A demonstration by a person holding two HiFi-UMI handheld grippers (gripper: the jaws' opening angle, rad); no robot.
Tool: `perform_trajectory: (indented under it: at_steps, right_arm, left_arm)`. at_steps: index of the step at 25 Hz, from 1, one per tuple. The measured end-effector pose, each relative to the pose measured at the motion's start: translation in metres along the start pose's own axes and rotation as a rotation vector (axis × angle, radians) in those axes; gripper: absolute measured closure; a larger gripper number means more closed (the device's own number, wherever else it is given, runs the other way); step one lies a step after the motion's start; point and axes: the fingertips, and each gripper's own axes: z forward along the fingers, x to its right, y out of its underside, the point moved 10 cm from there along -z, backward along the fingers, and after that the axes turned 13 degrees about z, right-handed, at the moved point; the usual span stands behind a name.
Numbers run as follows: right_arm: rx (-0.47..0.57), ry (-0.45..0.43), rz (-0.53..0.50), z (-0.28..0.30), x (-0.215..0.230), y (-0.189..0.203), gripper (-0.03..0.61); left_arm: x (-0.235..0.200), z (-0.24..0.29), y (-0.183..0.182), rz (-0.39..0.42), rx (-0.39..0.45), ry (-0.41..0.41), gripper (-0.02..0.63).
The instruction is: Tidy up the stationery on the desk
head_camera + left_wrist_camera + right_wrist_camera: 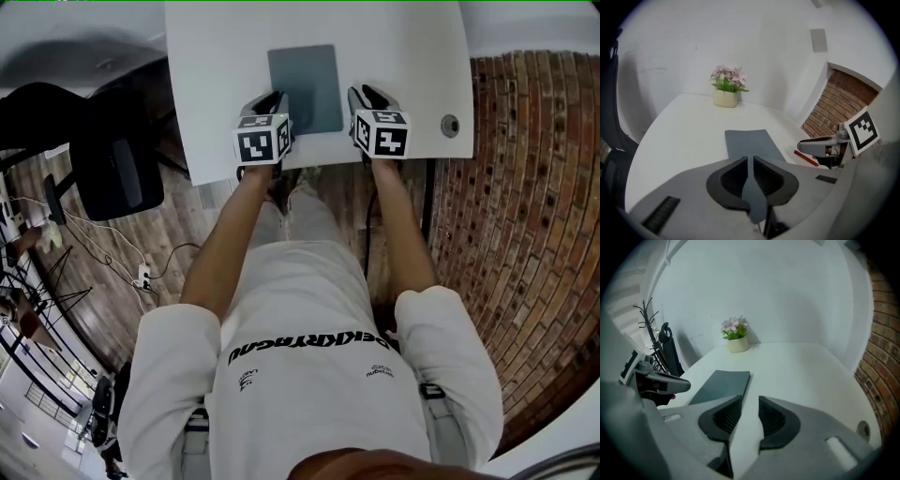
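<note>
A dark grey mat (304, 86) lies flat in the middle of the white desk (216, 66). My left gripper (272, 97) rests at the mat's near left corner, its jaws closed to a thin slit with nothing in them. In the left gripper view the left gripper (751, 160) points along the mat (749, 144). A red pen (806, 158) lies on the desk just beside my right gripper (820, 146). The right gripper (368, 93) sits at the mat's near right edge, open and empty. In its own view the right gripper (750, 401) stands beside the mat (721, 384).
A small pot of pink flowers (726, 89) stands at the far side of the desk against the white wall, also in the right gripper view as the flower pot (736, 337). A cable grommet (451, 125) sits near the desk's right edge. A black chair (112, 159) stands left of the desk.
</note>
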Motion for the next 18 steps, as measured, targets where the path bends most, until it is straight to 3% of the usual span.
perform_trajectory:
  at_steps: [3,13,18]
  right_arm:
    - [-0.004,0.019,-0.059,-0.015,0.011,-0.003,0.466]
    - [-0.096,0.029,-0.321,-0.029,0.058,0.011,0.466]
    - [-0.139,0.037,-0.336,-0.027,0.073,0.016,0.477]
  left_arm:
    - [0.009,-0.014,-0.005,0.031,0.047,0.006,0.615]
    - [0.055,-0.087,-0.020,0.166,0.301,0.001,0.617]
    - [0.075,-0.122,-0.022,0.277,0.373,0.006,0.615]
